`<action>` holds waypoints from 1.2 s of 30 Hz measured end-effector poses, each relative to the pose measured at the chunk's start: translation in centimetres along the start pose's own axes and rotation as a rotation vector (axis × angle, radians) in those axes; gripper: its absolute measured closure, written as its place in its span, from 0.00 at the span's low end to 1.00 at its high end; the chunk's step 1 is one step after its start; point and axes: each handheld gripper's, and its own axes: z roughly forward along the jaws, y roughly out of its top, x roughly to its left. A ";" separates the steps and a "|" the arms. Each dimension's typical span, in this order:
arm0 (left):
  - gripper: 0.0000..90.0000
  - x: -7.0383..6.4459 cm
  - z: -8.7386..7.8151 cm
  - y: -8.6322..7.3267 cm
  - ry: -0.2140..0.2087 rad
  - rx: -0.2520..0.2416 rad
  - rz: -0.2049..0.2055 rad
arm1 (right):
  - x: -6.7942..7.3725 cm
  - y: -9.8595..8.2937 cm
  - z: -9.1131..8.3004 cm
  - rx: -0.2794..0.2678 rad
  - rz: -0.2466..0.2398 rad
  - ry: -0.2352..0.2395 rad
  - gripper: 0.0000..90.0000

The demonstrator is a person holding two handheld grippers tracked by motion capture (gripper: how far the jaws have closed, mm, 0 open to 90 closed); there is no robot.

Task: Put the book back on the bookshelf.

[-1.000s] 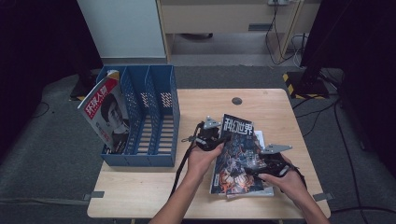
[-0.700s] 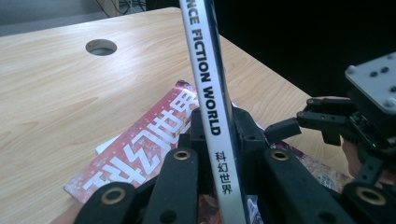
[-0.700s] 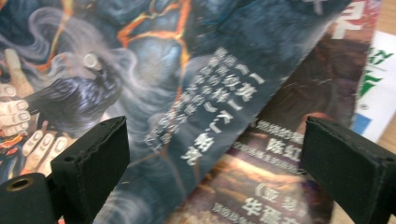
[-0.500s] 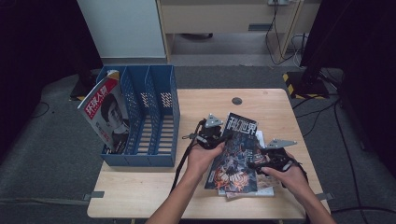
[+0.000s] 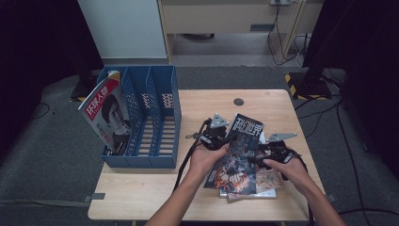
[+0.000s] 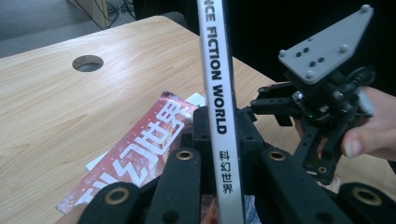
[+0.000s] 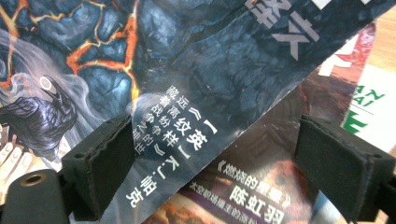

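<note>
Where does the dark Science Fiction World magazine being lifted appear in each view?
High view: dark magazine centre-right, between both grippers.
Left gripper view: its white spine stands upright between the jaws.
Right gripper view: its cover fills the upper left.
Shared landmark: red magazine lying underneath.

File rack sits at table's 9 o'clock, one magazine in its leftmost slot. Magazine stack lies at 4 o'clock; top magazine tilts above it. Cable hole at 12.
</note>
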 end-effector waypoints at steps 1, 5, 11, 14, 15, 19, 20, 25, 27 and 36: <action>0.92 0.0 0.0 0.0 -0.002 0.002 0.005 | 0.0 0.0 0.0 0.000 0.000 0.000 0.13; 0.92 -0.1 0.0 0.2 -0.006 0.003 0.014 | -0.3 0.2 0.3 -0.019 0.017 0.038 0.14; 0.92 -0.4 0.2 0.3 -0.015 -0.001 0.023 | 0.1 0.4 0.2 -0.046 -0.021 0.062 0.26; 0.92 -0.4 0.2 0.3 -0.017 -0.001 0.024 | 0.1 0.4 0.1 -0.042 -0.022 0.059 0.27; 0.92 -0.3 0.1 0.2 -0.016 -0.005 0.022 | 0.1 0.4 -0.1 -0.047 -0.024 0.055 0.29; 0.92 -0.1 0.0 0.2 -0.017 -0.009 0.024 | 0.1 0.5 -0.4 -0.051 -0.021 0.051 0.36; 0.92 0.0 0.0 0.1 -0.017 -0.010 0.023 | 0.1 0.5 -0.6 -0.053 -0.020 0.047 0.38; 0.92 0.4 -0.4 0.0 -0.010 -0.027 0.022 | 0.1 0.8 -1.7 -0.070 -0.036 0.022 0.55; 0.92 0.5 -0.5 0.0 -0.012 -0.032 0.023 | 0.2 1.0 -2.1 -0.080 -0.045 0.013 0.60; 0.92 1.0 -1.2 -0.1 -0.008 -0.061 0.021 | 0.6 1.9 -3.1 -0.092 -0.076 -0.005 0.71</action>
